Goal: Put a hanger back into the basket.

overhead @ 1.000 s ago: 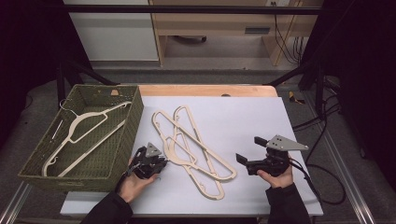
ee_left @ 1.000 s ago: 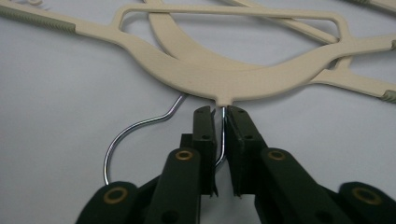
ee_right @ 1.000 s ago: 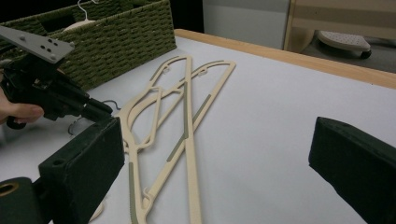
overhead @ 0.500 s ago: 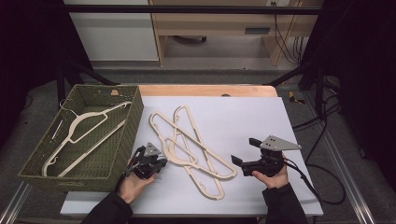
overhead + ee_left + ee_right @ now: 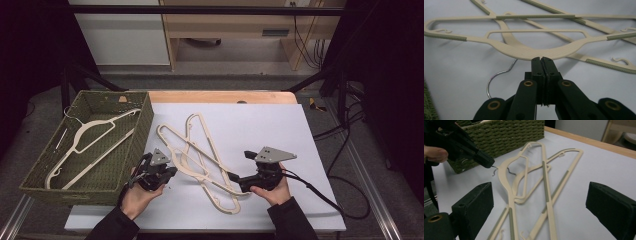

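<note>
The nearest cream hanger (image 5: pixel 524 50) lies flat on the white table (image 5: pixel 260 125) atop a crossed pile of hangers (image 5: pixel 200 150) at mid-table, its wire hook (image 5: pixel 499 77) curling toward 7 o'clock. The left gripper (image 5: pixel 540 60) has its jaws pressed together at the hanger's neck, touching its edge. The right gripper (image 5: pixel 539 205), at the pile's 4 o'clock, holds its jaws wide apart over the hangers' lower ends; a green wicker basket (image 5: pixel 137 135) with one more hanger (image 5: pixel 95 137) sits at 9 o'clock.

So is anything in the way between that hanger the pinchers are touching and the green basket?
Nothing visible. The left gripper is shut, its tips at the neck of the top hanger, and bare white table lies between it and the basket. One hanger in the basket still leaves room.
</note>
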`<state>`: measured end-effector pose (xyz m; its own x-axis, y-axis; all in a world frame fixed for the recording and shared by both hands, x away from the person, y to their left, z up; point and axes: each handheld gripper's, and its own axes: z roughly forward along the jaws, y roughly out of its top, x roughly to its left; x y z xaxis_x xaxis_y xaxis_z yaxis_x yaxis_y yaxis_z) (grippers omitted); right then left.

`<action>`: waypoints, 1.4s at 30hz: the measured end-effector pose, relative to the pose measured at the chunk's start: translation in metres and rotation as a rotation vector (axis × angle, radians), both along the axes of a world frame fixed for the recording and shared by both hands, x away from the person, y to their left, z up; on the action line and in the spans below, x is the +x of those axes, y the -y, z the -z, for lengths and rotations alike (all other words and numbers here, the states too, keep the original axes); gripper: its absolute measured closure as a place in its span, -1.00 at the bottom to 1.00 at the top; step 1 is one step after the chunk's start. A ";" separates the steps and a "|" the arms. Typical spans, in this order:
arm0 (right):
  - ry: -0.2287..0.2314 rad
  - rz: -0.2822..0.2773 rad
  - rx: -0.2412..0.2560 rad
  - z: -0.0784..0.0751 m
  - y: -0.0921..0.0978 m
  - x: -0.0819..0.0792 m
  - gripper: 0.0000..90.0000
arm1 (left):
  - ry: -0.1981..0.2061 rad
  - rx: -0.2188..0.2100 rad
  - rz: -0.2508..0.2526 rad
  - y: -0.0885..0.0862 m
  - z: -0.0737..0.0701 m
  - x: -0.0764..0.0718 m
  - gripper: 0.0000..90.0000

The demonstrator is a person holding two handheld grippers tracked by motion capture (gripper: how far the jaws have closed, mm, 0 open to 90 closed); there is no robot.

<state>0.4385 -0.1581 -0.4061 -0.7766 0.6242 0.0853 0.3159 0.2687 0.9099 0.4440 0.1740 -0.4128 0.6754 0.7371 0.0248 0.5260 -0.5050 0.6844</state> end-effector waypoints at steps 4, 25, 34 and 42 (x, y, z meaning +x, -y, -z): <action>-0.003 -0.034 -0.015 0.002 -0.020 0.003 -0.79 | -0.003 0.017 0.005 0.005 -0.009 -0.002 0.97; -0.043 -0.122 -0.099 0.024 -0.082 0.015 -0.51 | -0.014 0.059 0.015 0.019 -0.028 -0.003 0.97; -0.048 -0.177 -0.183 0.036 -0.097 0.013 -0.17 | -0.029 0.069 0.028 0.022 -0.033 -0.004 0.97; -0.034 -0.205 -0.216 0.041 -0.099 0.014 0.38 | -0.034 0.046 0.018 0.021 -0.030 -0.003 0.97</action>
